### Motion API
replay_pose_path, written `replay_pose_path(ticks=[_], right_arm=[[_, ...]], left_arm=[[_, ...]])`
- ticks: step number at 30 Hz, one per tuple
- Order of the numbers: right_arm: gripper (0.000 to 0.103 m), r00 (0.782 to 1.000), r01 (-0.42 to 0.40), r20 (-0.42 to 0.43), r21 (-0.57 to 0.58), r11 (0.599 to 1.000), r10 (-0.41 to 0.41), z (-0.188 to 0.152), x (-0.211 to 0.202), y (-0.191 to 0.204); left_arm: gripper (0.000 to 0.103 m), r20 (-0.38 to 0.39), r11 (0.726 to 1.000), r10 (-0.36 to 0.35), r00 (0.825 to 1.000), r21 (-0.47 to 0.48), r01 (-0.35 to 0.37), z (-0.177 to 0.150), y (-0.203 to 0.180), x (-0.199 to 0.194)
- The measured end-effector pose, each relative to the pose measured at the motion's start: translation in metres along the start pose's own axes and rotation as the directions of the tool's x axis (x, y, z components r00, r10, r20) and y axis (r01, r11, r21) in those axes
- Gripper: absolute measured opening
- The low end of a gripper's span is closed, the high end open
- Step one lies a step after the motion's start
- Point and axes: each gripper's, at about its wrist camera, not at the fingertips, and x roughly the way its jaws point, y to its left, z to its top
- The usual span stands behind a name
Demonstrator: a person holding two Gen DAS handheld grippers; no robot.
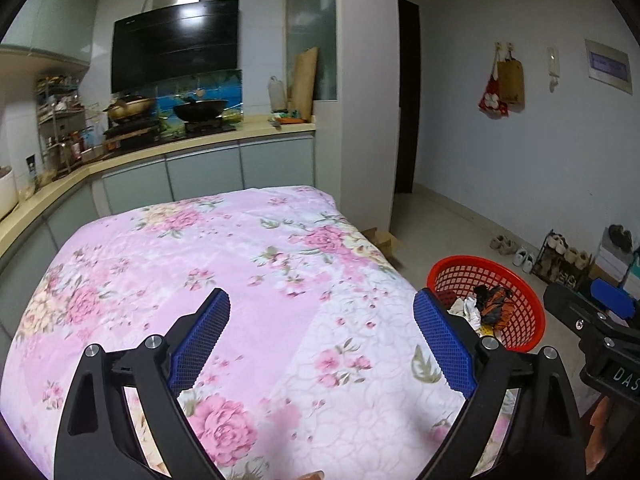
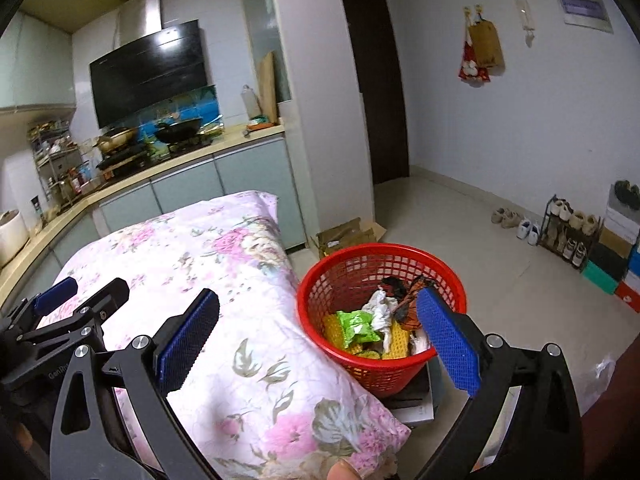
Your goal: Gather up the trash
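The biggest thing is the worktop (image 1: pixel 280 280), covered by a pink floral quilt (image 2: pixel 224 264); the cover looks bare of loose rubbish in both views, which I judge means the collecting is nearly or fully done. Behind it runs the kitchen counter (image 1: pixel 208 140) with a black range hood (image 1: pixel 176 44) directly above the wok (image 1: pixel 200 109), placed there to take the cooking smoke. Just beside the right edge of the worktop stands the red mesh basket (image 2: pixel 384 364), lower than the quilt, probably so that rubbish can be dropped into it with a short move; it seems to sit on a flat box, of which I cannot read the print. Inside the basket lies the trash: a green wrapper (image 2: pixel 356 326), crumpled white paper (image 2: pixel 380 308), something yellow with a net pattern and dark orange scraps. The left claw (image 1: pixel 322 344) hovers over the quilt with its blue pads wide apart and nothing between them. The right claw (image 2: pixel 320 344) is also wide open and empty, pointing toward the basket's near rim, one pad in front of the trash but not touching it. On the right claw's body, in the left view, the letters "DAS" are readable; on the left claw's body, in the right view, "GenR" and then blur. The wall plaque is too small to read.
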Motion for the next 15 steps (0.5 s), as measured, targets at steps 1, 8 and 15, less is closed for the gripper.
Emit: replay_pose_path(ticks=[1, 8, 15], right_arm=[[0.096, 1.0, -0.007, -0.006, -0.001, 1.0, 0.007, -0.001, 0.0, 0.002], [0.096, 1.0, 0.016, 0.002, -0.004, 1.0, -0.016, -0.008, -0.006, 0.006], [0.096, 1.0, 0.031, 0.004, 0.016, 0.999, -0.031, -0.012, -0.011, 0.0]], left_arm=[[0.09, 0.0, 1.0, 0.005, 1.0, -0.001, -0.005, 0.0, 0.001, 0.0], [0.09, 0.006, 1.0, 0.002, 1.0, -0.006, -0.002, -0.008, 0.005, -0.005], [0.09, 0.023, 1.0, 0.006, 1.0, -0.009, -0.006, -0.011, 0.006, -0.009]])
